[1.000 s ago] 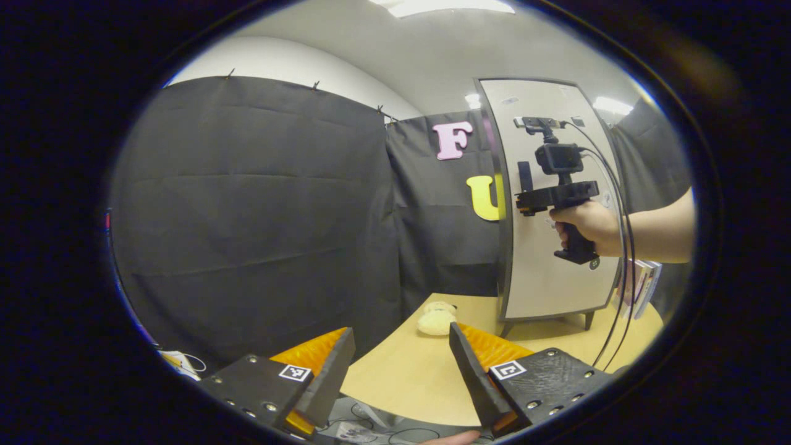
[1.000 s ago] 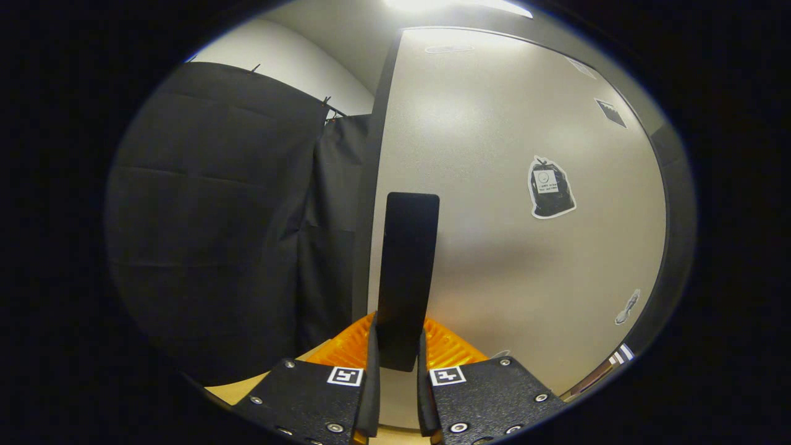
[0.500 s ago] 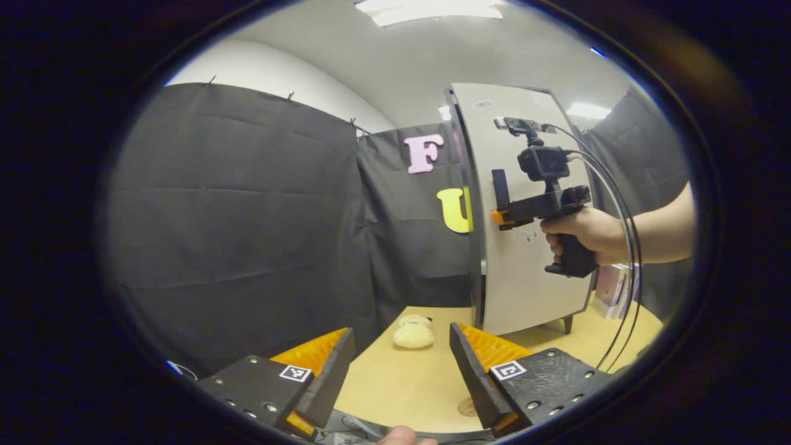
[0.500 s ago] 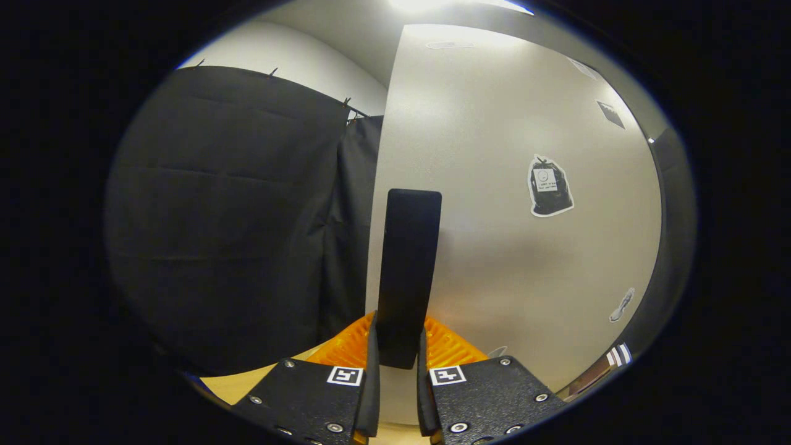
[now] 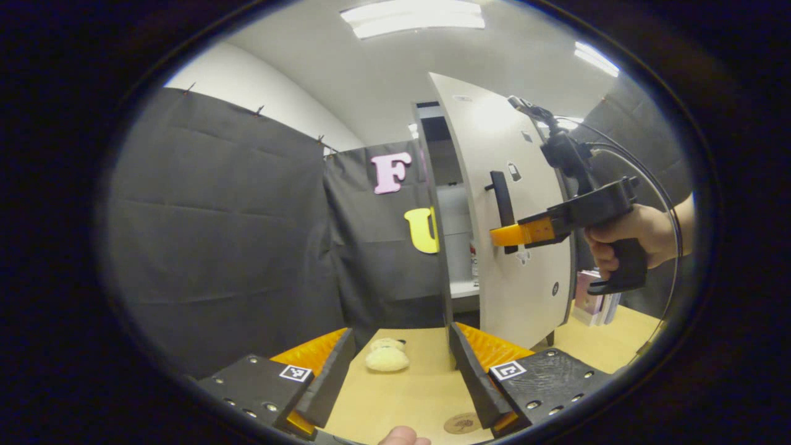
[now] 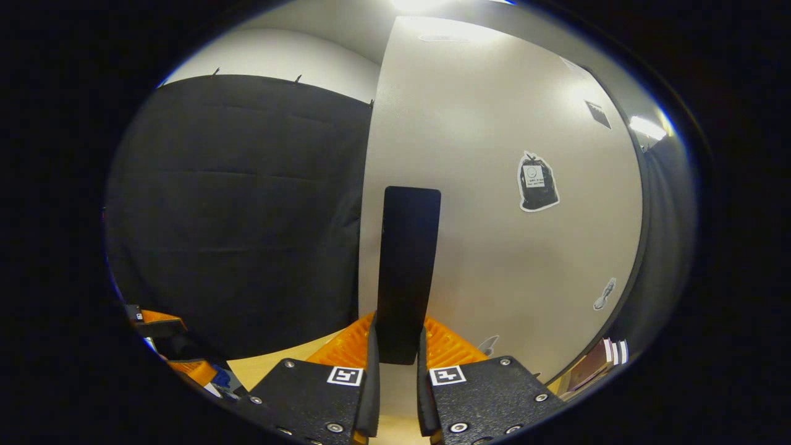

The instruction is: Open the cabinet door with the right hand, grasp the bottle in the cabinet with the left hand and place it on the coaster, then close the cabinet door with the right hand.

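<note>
Your right gripper (image 6: 395, 361) is pinched tight on the black door handle (image 6: 408, 272), one finger on each side of the bar. That hold is why the cabinet door (image 6: 494, 204) swings with your hand. In the left gripper view you can see the same grip from the side: your right gripper (image 5: 502, 235) sits on the handle (image 5: 502, 207), and the door (image 5: 494, 185) stands part way out from the cabinet.

Through the gap beside the door edge you can see a pale shelf (image 5: 460, 287) inside. A small upright thing stands on it, just behind the door edge. It may be the bottle (image 5: 473, 262), but it is too small to be sure.

Your left gripper (image 5: 401, 371) hangs low over the desk (image 5: 408, 395) with its two fingers wide apart and nothing between them. It looks ready for the bottle once the gap is big enough. The round coaster (image 5: 462, 423) lies on the desk right beside its right finger, so the bottle has a close place to land. A small cream plush toy (image 5: 386, 358) lies on the desk ahead, between the fingers and the cabinet.

I think the door needs to swing wider first.
</note>
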